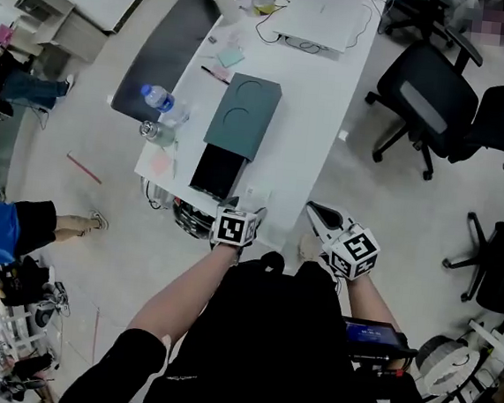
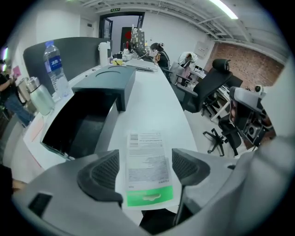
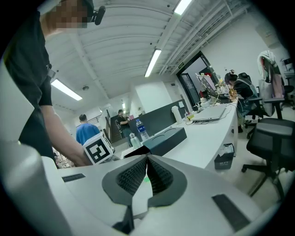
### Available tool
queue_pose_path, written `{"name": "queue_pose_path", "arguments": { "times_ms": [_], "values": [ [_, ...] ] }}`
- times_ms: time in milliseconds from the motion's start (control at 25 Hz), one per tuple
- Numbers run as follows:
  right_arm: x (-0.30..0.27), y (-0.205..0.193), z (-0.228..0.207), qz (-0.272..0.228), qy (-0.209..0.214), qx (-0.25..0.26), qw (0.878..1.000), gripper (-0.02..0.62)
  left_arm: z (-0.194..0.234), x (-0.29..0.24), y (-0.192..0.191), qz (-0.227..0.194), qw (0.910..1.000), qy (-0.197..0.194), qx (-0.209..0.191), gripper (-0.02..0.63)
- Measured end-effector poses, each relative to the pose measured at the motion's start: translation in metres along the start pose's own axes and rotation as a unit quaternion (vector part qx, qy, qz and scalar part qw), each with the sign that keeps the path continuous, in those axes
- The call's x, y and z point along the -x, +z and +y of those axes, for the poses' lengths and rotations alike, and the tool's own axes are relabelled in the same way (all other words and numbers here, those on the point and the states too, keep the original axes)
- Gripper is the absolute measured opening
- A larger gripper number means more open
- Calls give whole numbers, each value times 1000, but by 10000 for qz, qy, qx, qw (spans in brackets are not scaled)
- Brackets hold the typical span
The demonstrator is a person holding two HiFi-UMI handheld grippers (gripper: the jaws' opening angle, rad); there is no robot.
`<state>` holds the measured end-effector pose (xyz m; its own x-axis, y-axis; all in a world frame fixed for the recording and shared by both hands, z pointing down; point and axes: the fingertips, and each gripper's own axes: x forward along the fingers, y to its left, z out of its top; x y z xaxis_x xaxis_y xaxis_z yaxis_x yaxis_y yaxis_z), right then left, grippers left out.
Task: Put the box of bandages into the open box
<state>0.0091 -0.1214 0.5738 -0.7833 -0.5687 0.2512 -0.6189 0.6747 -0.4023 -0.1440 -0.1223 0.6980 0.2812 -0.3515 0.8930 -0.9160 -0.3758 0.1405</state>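
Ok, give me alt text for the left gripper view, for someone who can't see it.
The left gripper is open, its jaws either side of the white, green-banded box of bandages, which lies flat on the table, ungripped. The open box, dark inside, sits beyond it to the left, a water bottle behind.

Head view looks down; gripper views share the desk [image 2: 154,106].

A water bottle [image 1: 160,99] stands near the tabletop's [image 1: 305,126] left edge. A closed white laptop [image 1: 324,14] sits at the far end, and black office chairs [image 1: 419,95] stand to the right.
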Motion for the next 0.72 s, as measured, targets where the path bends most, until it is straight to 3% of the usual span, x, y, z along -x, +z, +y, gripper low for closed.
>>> {"name": "queue_pose_path", "arguments": {
  "times_ms": [400, 720],
  "values": [
    [5, -5, -11, -68, -185, -161, 9997, 28, -7, -20, -8, 486, 9983, 70, -323, 354],
    [7, -8, -13, -92, -263, -242, 9993, 28, 0, -25, -10, 541, 9976, 212, -390, 348]
  ]
}}
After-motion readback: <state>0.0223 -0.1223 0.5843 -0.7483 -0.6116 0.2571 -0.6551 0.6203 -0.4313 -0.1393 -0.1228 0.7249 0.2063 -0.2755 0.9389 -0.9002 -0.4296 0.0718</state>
